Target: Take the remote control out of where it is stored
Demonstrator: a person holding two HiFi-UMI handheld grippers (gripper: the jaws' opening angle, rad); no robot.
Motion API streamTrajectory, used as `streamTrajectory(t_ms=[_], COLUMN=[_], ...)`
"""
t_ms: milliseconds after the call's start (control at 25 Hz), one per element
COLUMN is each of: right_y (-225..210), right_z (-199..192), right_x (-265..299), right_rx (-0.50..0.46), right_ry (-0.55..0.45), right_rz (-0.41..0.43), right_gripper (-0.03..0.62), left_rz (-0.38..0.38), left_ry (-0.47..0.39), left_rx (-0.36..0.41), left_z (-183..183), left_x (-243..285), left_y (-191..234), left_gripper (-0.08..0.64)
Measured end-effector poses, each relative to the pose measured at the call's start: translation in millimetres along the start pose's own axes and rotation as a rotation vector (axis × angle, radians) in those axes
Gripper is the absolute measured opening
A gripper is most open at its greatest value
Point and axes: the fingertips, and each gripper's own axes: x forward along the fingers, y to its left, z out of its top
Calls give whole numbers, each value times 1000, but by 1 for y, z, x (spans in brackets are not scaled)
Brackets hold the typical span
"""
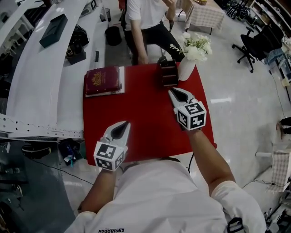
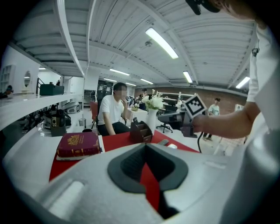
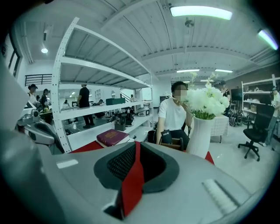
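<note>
The right claw (image 1: 176, 93) hangs over the red counter (image 1: 145, 123), its jaws narrow, just opening and empty. Just ahead of it the remote control (image 3: 166, 137) stands in the dark holder (image 1: 168, 73). The left claw (image 1: 122, 127), well short of the holder, is a slit apart and empty.

Open-plan office: shelving (image 3: 100, 107), swivel chair (image 1: 248, 44)

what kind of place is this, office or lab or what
Most likely an open-plan workshop or lab-style office: long white metal shelving racks run along one side, black wheeled office chairs stand on a glossy pale floor, and fluorescent strip lights hang overhead.
</note>
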Motion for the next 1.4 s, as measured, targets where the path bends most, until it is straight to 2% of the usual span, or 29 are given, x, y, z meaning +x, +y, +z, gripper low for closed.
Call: streamTrajectory(t_ms=[240,400,600,1000,1400], right_y=[-29,-49,-80,-110,-127], right_z=[13,6,2,4,7], right_x=[44,76,112,179,212], right_rx=[-109,-91,-78,-147,-148], right_ry=[17,51,87,159,185], right_rz=[-62,-83,-119,-141,-133], right_gripper=[66,104,112,242,267], left_rz=[27,52,76,122,156], left_ry=[8,9,16,48,71], left_rx=[-23,-41,-53,-95,-135], left_z=[-4,-7,-9,-22,-31], left_x=[0,-1,-4,-2,1], left_y=[11,21,29,44,54], left_gripper=[2,0,2,2,2])
